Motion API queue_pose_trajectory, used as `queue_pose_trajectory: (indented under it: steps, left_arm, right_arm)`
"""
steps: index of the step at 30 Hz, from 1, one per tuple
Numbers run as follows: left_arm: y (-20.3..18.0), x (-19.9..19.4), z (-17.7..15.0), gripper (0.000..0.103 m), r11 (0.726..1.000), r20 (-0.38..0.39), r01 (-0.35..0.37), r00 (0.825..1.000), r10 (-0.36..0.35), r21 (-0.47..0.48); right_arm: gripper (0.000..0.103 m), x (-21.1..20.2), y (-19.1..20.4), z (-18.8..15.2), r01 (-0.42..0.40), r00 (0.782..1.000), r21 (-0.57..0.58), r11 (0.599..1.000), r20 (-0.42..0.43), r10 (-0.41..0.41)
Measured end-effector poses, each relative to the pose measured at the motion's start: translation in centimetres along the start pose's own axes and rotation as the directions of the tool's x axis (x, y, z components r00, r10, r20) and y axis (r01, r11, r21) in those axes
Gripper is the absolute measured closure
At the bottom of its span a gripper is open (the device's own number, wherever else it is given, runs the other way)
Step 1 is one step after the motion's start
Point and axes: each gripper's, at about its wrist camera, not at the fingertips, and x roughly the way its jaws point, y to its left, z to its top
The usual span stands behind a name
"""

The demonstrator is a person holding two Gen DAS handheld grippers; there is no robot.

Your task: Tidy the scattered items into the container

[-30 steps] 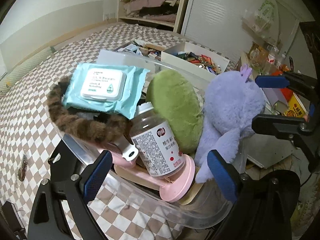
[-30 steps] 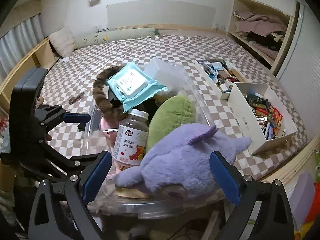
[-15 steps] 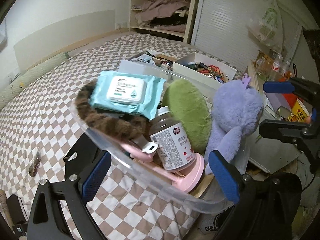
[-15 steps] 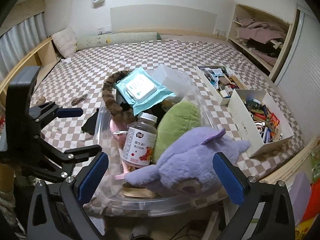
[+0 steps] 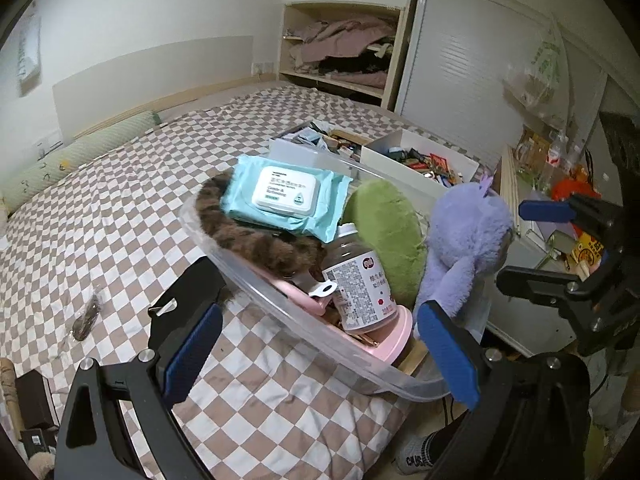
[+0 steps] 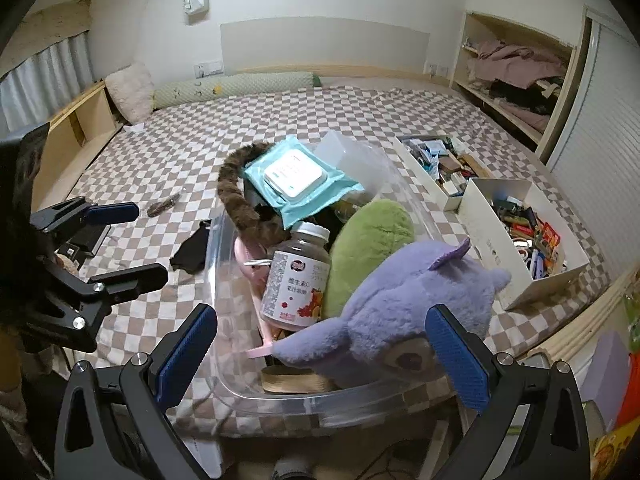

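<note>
The clear plastic container [image 6: 224, 264] sits at the near edge of the checkered bed [image 6: 320, 120], heaped with the purple plush [image 6: 404, 304], green plush [image 6: 368, 244], juice bottle [image 6: 296, 284], wipes pack [image 6: 298, 176] and furry brown band [image 6: 240, 200]. Over the last second both cameras have drawn back and the container looks smaller; judged so, loading is nearly done. The left gripper [image 5: 320, 356] and right gripper [image 6: 322, 356] are both released, holding nothing. Only the right view shows the black item [image 6: 192, 252] lying just beside the container, and a small dark object [image 6: 164, 205] further out.
</note>
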Motion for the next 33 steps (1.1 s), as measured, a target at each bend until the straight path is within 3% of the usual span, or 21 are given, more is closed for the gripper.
queue_pose_trajectory:
  steps: [12,18,22,33]
  left_arm:
    - [0.8,-4.4,-1.8,0.004,0.999,0.061,-0.035,0.997,0.037,-0.027]
    - [0.9,-5.9,-2.9,0.004,0.998,0.079,-0.06,0.995,0.062,-0.036]
    - [0.7,-6.6,-3.5,0.004,0.991,0.109,-0.128,0.985,0.132,-0.037]
    - [0.3,-6.8,-4.5,0.004,0.983,0.095,-0.183,0.978,0.185,-0.029]
  right_arm:
    - [0.0,-2.1,2.6,-1.5,-0.02,0.994,-0.006,1.0,0.108,0.021]
    - [0.0,-3.2,3.3,-2.5,0.007,0.988,-0.008,1.0,0.151,-0.006]
    - [0.0,-3.7,3.2,-3.3,0.01,0.985,0.024,1.0,0.172,-0.014]
    - [0.0,-5.3,4.3,-4.5,0.093,0.967,0.025,0.995,0.237,-0.096]
